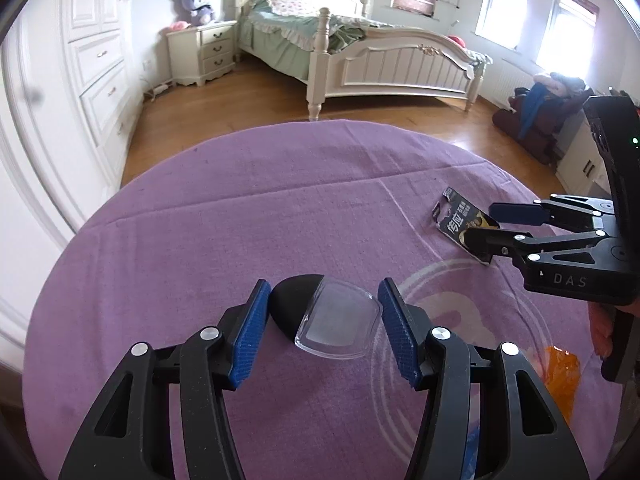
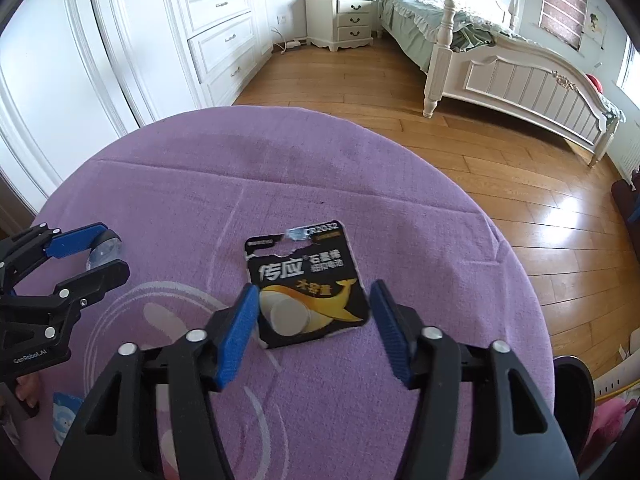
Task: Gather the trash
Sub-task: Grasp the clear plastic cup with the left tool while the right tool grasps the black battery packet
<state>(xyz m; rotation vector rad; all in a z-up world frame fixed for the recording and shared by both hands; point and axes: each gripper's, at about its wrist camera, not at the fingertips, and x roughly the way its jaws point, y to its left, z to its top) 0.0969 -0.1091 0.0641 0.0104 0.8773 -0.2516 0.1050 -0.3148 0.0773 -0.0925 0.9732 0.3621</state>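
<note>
Down on the purple cloth (image 1: 240, 220), a clear plastic lid with a black piece (image 1: 320, 316) lies between the left gripper (image 1: 320, 328) pads, the jaws half open and apparently just touching it. Off to its right, the black battery card (image 2: 308, 280) lies flat between the right gripper (image 2: 312, 332) fingers, left pad at its edge, right pad just clear

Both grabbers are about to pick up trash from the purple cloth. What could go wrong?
1. The battery card lies flat on the purple cloth, so the right gripper might pinch cloth too, or slide off the card's thin edges.
2. The clear plastic shell between the left gripper's pads looks smooth and curved; it could pop out sideways when squeezed, or come apart from the black piece beside it.
</note>
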